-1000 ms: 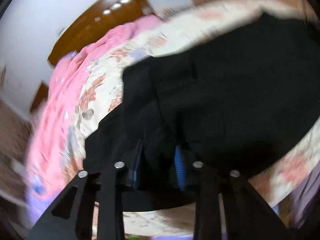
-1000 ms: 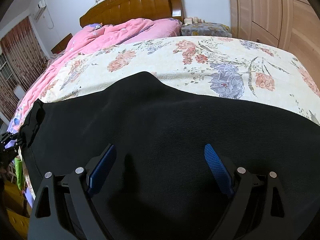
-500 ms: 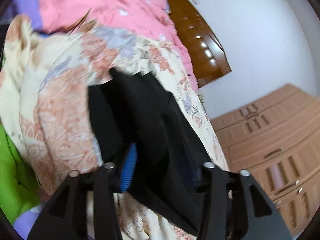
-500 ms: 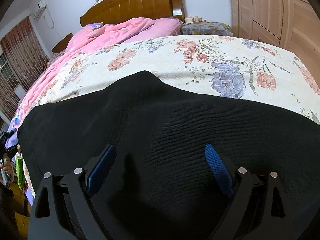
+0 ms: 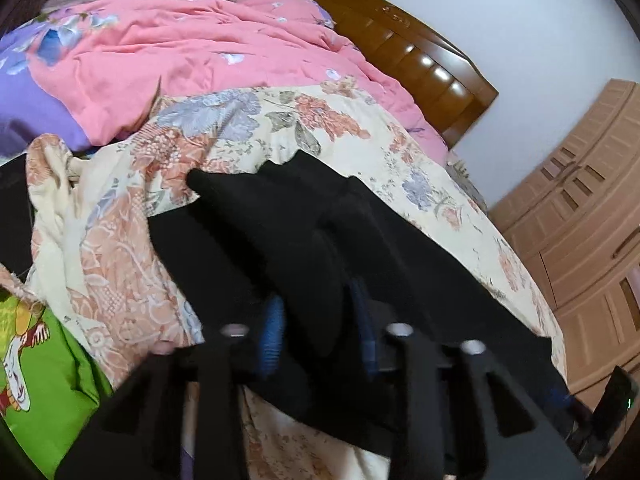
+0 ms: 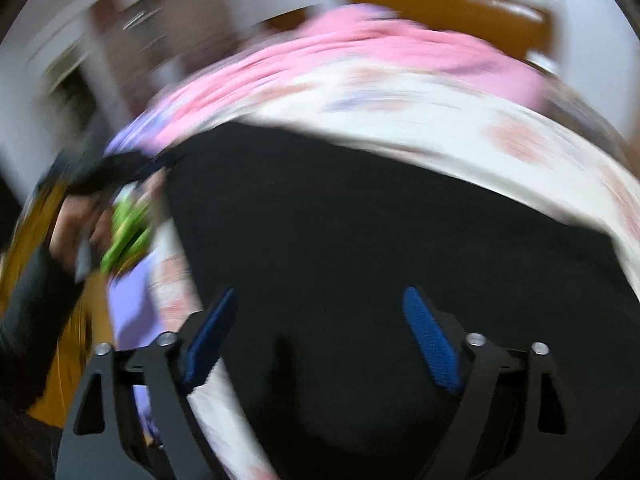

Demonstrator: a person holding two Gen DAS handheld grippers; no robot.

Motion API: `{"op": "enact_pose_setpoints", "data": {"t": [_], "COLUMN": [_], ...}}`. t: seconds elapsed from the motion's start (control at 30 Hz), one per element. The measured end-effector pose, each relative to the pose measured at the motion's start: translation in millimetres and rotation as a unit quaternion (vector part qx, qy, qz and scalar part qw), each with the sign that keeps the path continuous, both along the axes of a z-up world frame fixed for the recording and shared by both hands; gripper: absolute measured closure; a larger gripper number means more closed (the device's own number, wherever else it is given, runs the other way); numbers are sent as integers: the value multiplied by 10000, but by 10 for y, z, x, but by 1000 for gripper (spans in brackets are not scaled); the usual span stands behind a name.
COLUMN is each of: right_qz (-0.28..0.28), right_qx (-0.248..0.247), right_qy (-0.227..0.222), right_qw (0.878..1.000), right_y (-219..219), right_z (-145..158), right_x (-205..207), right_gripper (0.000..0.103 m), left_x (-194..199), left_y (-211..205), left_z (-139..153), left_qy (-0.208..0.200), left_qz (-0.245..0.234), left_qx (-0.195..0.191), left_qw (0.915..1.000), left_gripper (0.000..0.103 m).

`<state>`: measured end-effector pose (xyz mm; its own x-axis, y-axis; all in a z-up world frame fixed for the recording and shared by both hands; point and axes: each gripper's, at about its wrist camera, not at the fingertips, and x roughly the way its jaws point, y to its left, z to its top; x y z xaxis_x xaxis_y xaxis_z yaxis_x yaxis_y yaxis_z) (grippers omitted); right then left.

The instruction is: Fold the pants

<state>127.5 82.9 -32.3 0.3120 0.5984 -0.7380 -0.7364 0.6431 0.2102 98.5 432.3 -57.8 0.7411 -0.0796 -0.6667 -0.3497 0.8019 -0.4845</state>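
Now left tongs (image 5: 320, 336) pinch the black pants (image 5: 280, 232) — right tongs (image 6: 320, 336), closing, hover above them.

left gripper (image 5: 320, 332): clamped, apparently on cloth | right gripper (image 6: 320, 340): wide, closing

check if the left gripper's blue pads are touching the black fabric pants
Touching. In the left wrist view the left gripper is shut on a fold of the black fabric pants, bunched between its blue pads.

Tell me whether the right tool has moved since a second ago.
Yes. The right tool has swung left: the headboard, earlier upper left of centre, now sits upper right, and the black pants' left edge is now between its fingers.
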Motion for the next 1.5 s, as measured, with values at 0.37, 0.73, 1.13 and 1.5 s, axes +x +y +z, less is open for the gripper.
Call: {"op": "enact_pose_setpoints", "data": {"t": [0.37, 0.73, 1.13, 1.5], "right_qz": [1725, 1501, 1722, 2152], "right_qx": [-143, -265, -635, -419], "right_qy": [-431, -1929, -1707, -1015], "right_qw": [9840, 9693, 9681, 9704], "right_y": [1827, 1709, 1909, 1847], "right_z": [-84, 221, -91, -165], "right_x": [-144, -482, -434, -391], "right_gripper": [43, 93, 93, 26], "left_x": [16, -200, -305, -315], "left_y": [-59, -131, -49, -204], "left_z": [388, 570, 26, 61], "left_qy": [-343, -651, 31, 953], "left_qz": [-61, 102, 500, 1377], "left_qx": [-276, 172, 118, 1187], "left_qw": [9990, 9977, 9987, 9787], "left_gripper": [97, 97, 96, 11]}}
